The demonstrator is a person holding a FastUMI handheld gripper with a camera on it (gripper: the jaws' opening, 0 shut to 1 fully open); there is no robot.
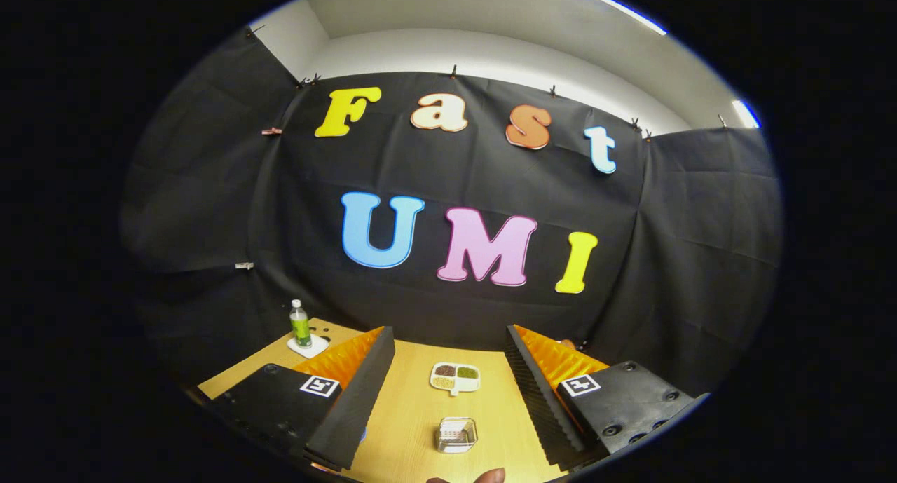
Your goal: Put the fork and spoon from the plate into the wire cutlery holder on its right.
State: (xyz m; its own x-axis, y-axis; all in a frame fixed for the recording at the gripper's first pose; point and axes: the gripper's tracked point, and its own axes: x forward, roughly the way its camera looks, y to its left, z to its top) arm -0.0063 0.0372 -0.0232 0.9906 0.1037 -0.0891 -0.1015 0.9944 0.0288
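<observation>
Cutlery itself is the trouble — no fork, spoon or plate can be made out on the tabletop (413, 406), so the task's things lie somewhere I cannot place. The gripper (448, 392) looks out level over the wood with its fingers spread wide and grasping nothing; between them sits a small wire cutlery holder (455, 434), which seems to have a pale block inside, though it is too small to be sure.

Risks from here, as I judge them: the fingers must tilt down to find the plate, and a blind sweep near the holder could knock that light wire basket over or push it off its spot. A fingertip-like shape (488, 476) shows just nearer than the holder — it may be a person's finger, and a fast move could strike it.

Counted: one wire holder; one divided snack dish (455, 377) beyond the holder, with three compartments of dark, green and pale fillings; one green bottle (300, 324) standing on one white coaster (308, 345), well off to the left of the holder; two fingers, each bearing one square marker.
</observation>
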